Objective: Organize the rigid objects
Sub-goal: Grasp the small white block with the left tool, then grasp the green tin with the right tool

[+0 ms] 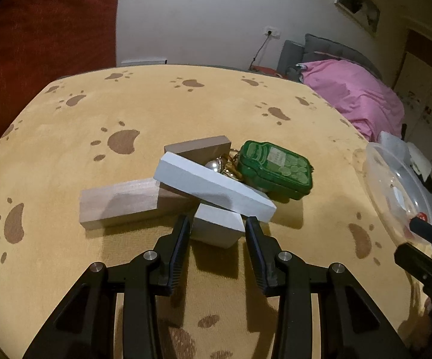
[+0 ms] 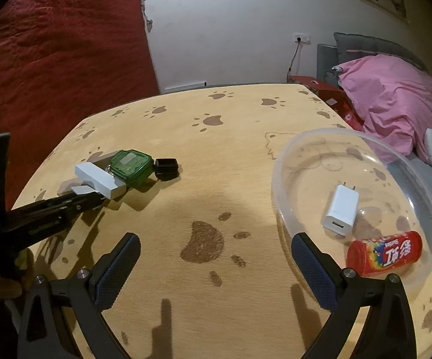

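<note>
A pile of blocks lies on the yellow paw-print table (image 1: 96, 113): a long white block (image 1: 213, 185), a small white block (image 1: 217, 227) under it, a wooden block (image 1: 120, 202), a brown block (image 1: 199, 148). A green tin (image 1: 275, 169) sits beside them with gold and pearl jewellery (image 1: 222, 166). My left gripper (image 1: 217, 224) is open with its fingers on either side of the small white block. My right gripper (image 2: 216, 245) is open and empty above bare cloth. The clear bowl (image 2: 287, 155) holds a white charger (image 2: 341, 211) and a red candy tube (image 2: 385, 252).
A small black box (image 2: 166, 168) lies right of the green tin (image 2: 130, 166). The pile's long white block also shows in the right wrist view (image 2: 97, 179). A bed with a pink cover (image 2: 395, 95) stands past the table's right edge. A red curtain (image 2: 51, 59) hangs at the left.
</note>
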